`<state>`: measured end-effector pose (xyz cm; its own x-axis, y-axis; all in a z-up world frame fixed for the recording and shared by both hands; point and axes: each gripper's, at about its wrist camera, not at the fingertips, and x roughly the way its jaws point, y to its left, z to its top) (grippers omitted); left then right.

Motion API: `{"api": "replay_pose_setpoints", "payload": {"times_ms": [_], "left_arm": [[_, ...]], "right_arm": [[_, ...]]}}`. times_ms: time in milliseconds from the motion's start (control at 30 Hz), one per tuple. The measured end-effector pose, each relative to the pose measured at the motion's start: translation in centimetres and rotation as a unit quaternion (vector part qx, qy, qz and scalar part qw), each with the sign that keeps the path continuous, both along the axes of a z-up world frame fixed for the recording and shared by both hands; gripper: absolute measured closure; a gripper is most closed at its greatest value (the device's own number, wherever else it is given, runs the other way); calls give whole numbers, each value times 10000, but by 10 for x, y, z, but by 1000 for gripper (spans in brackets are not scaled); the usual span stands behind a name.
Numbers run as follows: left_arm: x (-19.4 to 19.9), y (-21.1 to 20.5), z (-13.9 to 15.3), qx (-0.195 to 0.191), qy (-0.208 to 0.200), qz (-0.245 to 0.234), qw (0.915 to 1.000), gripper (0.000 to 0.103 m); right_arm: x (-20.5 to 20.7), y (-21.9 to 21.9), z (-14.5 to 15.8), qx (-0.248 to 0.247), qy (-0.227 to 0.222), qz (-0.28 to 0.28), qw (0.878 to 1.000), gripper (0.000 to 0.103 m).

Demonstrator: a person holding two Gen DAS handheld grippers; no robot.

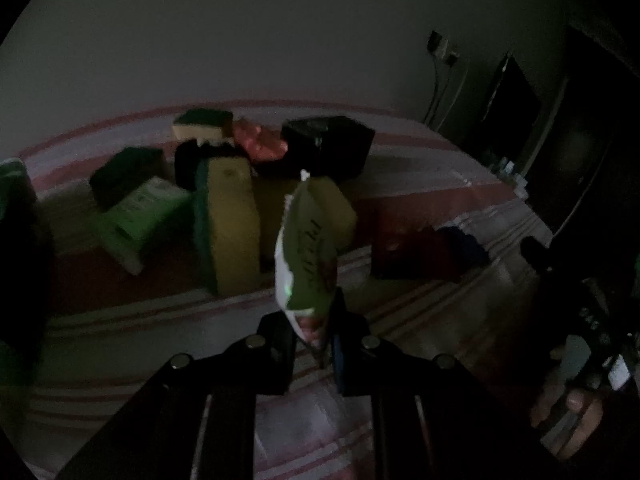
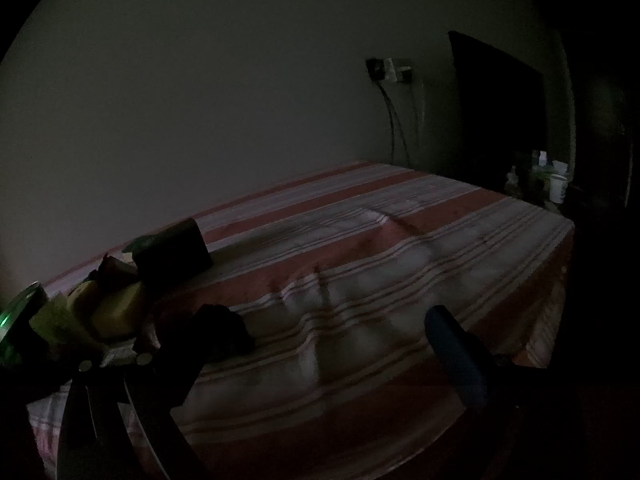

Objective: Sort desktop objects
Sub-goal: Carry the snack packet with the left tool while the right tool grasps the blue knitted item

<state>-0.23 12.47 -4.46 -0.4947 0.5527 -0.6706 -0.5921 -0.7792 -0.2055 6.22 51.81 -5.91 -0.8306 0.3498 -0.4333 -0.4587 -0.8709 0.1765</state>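
Observation:
The scene is dim. In the left wrist view my left gripper (image 1: 314, 332) is shut on a green and white snack packet (image 1: 306, 248) and holds it upright above the striped tablecloth (image 1: 420, 304). Behind it lie yellow-and-green sponges (image 1: 232, 220), a green pack (image 1: 140, 216), a red wrapper (image 1: 260, 142) and a black box (image 1: 328, 146). In the right wrist view my right gripper (image 2: 320, 336) is open and empty above the cloth; its right finger (image 2: 456, 356) and left finger (image 2: 216, 332) stand wide apart. The pile shows at its left (image 2: 116, 308).
A dark red and blue item (image 1: 424, 252) lies right of the packet. A dark monitor (image 2: 496, 112), wall sockets with cables (image 2: 388, 70) and small cups and bottles (image 2: 556, 184) stand past the table's far right edge. The other hand and gripper show at the right (image 1: 580, 340).

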Motion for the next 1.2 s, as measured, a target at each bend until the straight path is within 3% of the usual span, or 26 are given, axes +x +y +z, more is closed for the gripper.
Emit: {"api": "replay_pose_setpoints", "payload": {"times_ms": [133,267,467,567,667,800,933,1033,1200], "left_arm": [[10,-5,17,164,285,-62,9994,91],[19,-5,29,49,715,5,9974,91],[14,-8,27,56,641,95,9979,90],[13,-10,27,60,635,124,9979,90],[14,-11,29,77,640,140,9978,90],[13,-11,28,76,600,160,9980,90],[13,-13,27,99,590,152,9981,90],[12,-15,26,114,569,163,9982,90],[9,-23,27,182,539,220,9981,90]], "right_arm": [[-5,-3,-1,47,-18,248,9997,0],[-18,-9,-5,42,-142,691,9975,3],[-45,-21,-11,285,-524,1131,9918,25],[-60,-22,-14,266,-645,1288,9892,25],[-74,-23,-18,160,-863,1440,9857,33],[-82,-28,-19,317,-870,1472,9848,40],[-81,-26,-19,263,-873,1498,9845,40],[-84,-28,-19,392,-940,1405,9848,60],[-77,-25,-16,242,-975,1338,9859,62]]}}
